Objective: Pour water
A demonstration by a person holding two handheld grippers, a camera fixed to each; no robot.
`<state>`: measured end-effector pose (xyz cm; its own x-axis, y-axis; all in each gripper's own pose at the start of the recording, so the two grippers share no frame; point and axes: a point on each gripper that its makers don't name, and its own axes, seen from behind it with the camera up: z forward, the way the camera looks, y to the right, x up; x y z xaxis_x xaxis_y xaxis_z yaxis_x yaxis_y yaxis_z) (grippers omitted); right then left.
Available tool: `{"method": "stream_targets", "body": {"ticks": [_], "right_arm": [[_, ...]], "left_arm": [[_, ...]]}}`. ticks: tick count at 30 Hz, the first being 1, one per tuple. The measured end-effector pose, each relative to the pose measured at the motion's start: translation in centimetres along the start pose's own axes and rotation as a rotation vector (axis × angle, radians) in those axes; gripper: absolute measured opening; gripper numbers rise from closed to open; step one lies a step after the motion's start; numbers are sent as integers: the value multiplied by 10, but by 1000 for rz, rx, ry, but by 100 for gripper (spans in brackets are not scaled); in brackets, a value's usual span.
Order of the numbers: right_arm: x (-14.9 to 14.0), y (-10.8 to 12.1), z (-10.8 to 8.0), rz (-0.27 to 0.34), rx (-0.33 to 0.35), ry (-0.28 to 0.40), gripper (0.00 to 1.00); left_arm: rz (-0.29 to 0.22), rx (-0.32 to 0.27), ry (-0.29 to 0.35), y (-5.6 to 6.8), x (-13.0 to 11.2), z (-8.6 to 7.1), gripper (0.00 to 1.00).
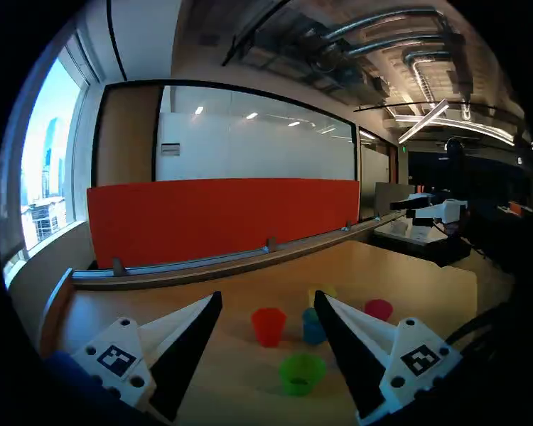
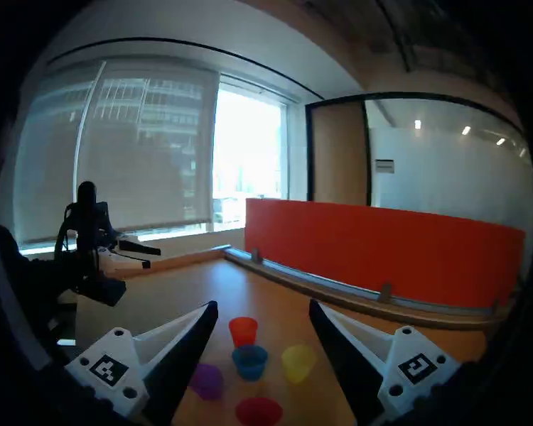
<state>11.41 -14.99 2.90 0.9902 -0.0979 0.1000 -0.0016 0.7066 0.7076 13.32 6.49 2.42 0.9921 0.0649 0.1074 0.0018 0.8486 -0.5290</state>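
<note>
Several small plastic cups stand on a wooden table (image 1: pixel 408 277). In the left gripper view a red cup (image 1: pixel 268 326), a blue cup (image 1: pixel 311 326) and a green cup (image 1: pixel 301 373) sit between my fingers, with a yellow cup (image 1: pixel 322 292) and a magenta cup (image 1: pixel 378 309) farther back. My left gripper (image 1: pixel 266 296) hangs open above them, holding nothing. The right gripper view has an orange cup (image 2: pixel 243 331), a blue cup (image 2: pixel 250 361), a yellow cup (image 2: pixel 298 363), a purple cup (image 2: pixel 207 380) and a red cup (image 2: pixel 259 411). My right gripper (image 2: pixel 261 305) is open and empty above these.
An orange partition (image 1: pixel 224 216) with a metal rail (image 1: pixel 195 266) runs along the table's far edge. A white device on a stand (image 1: pixel 430 213) sits on a neighbouring desk, and a dark arm-like device (image 2: pixel 89 241) stands near the windows (image 2: pixel 245 163).
</note>
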Motion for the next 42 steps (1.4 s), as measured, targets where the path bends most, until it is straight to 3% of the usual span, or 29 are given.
{"method": "stream_targets", "body": {"ticks": [6, 17, 27, 42], "right_arm": [[-7, -2, 11, -43, 42, -53, 99], [-24, 0, 32, -70, 91, -138, 99], [-55, 0, 57, -109, 128, -227, 99], [-105, 0, 89, -127, 180, -371, 99]], "left_arm": [[11, -58, -50, 7, -15, 5, 96], [51, -108, -174, 16, -55, 15, 96], [64, -121, -268, 19, -96, 23, 96], [84, -195, -395, 34, -159, 37, 96]]}}
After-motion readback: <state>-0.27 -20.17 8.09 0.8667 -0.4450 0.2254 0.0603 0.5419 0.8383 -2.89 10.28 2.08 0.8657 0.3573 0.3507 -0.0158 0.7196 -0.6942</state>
